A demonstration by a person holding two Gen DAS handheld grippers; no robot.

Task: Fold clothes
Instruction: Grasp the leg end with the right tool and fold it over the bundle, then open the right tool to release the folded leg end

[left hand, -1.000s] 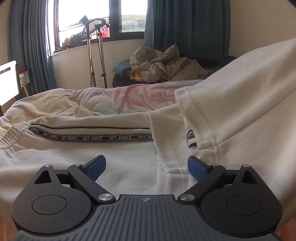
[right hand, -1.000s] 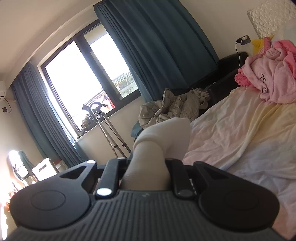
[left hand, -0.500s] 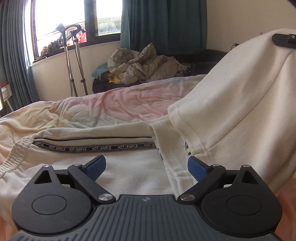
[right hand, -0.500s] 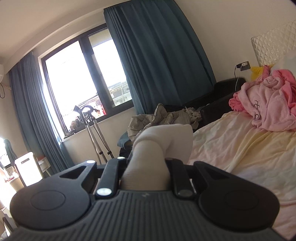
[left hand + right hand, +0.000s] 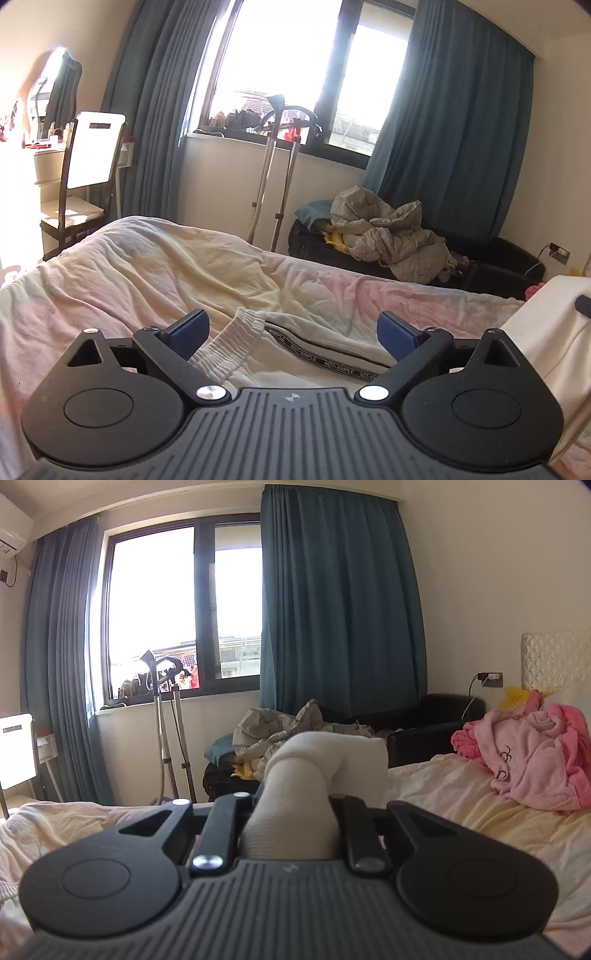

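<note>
Cream sweatpants (image 5: 295,354) with a black "NOT-SIMPLE" side stripe lie on the bed, their elastic waistband (image 5: 236,339) just ahead of my left gripper (image 5: 293,328). The left gripper is open and empty, hovering low over the waistband. My right gripper (image 5: 291,812) is shut on a bunched fold of the same cream fabric (image 5: 314,771) and holds it lifted above the bed. That lifted part also shows at the right edge of the left wrist view (image 5: 546,332).
The bed has a rumpled pastel sheet (image 5: 166,266). A pink robe (image 5: 532,753) lies near the headboard. A black sofa with a grey jacket (image 5: 391,236) stands under the window. Crutches (image 5: 273,177) lean by the sill. A chair (image 5: 85,184) stands at the left.
My left gripper has swung left along the sweatpants, from the leg hem area to the waistband, staying open. My right gripper has kept its hold on the fabric and levelled out.
</note>
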